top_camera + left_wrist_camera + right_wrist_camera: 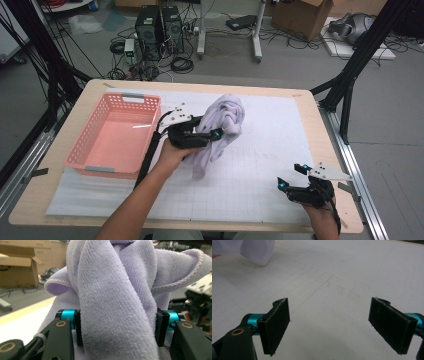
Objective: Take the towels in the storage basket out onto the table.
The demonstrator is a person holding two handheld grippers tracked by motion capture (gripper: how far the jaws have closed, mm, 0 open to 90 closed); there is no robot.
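Nearest me, the right tool [289,176] rests at the table's [280,92] front right corner, its black padded jaws spread wide over bare white gridded paper [332,272], nothing between them. Its own camera catches just a hanging corner of cloth at the upper left. Further in, the left tool [214,135] clamps a bunched lilac microfibre towel [223,120]; seen from above, the towel is lifted off the paper near the middle, its long axis running from a high bundle down to a tail drooping toward me. The left gripper view shows both pads pressed into the folds. Beyond, to the left, sits a pink plastic slatted basket [150,102].
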